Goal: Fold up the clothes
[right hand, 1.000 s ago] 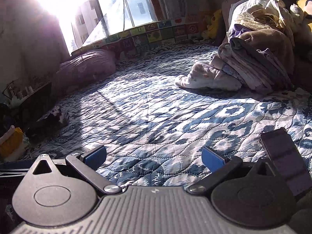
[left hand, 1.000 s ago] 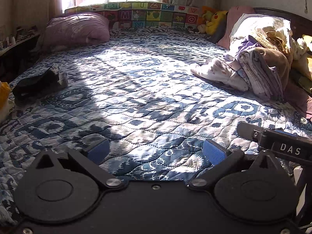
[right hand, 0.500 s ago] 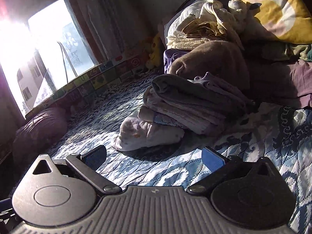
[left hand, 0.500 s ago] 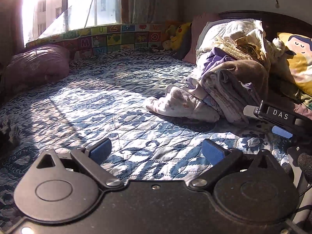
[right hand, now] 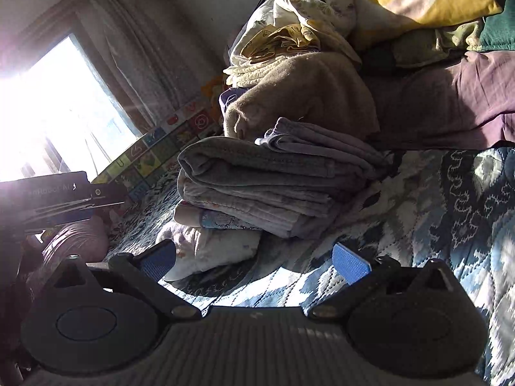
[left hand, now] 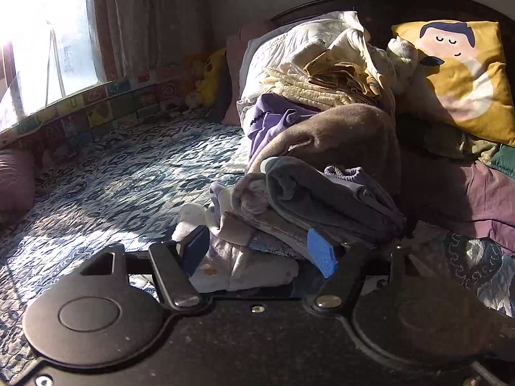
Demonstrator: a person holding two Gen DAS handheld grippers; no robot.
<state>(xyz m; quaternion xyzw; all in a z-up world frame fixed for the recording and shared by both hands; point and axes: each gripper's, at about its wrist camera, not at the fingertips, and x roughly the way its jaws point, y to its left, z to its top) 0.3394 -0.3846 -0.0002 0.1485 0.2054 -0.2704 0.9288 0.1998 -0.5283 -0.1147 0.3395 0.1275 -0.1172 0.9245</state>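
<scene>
Resting on a bed with a blue-and-white patterned quilt, near the headboard end: a heap of clothes in soft layers. Topmost in the near stack, a grey fleece piece folded into a thick roll, with a lilac garment lying flat across it. Beneath those, pale pink and printed layers, and at the very bottom a crumpled white garment with small orange marks, spilling forward onto the quilt. Behind the stack, a brown plush blanket draped in a mound, with purple fabric, cream quilted cloth and white bedding piled higher still. Beside the heap, a yellow cushion with a cartoon figure.

Left gripper spread wide, blue fingers on either side of the white garment's front edge, not closed on it. Right gripper also spread wide and holding nothing, just before the stack, above the quilt.
</scene>
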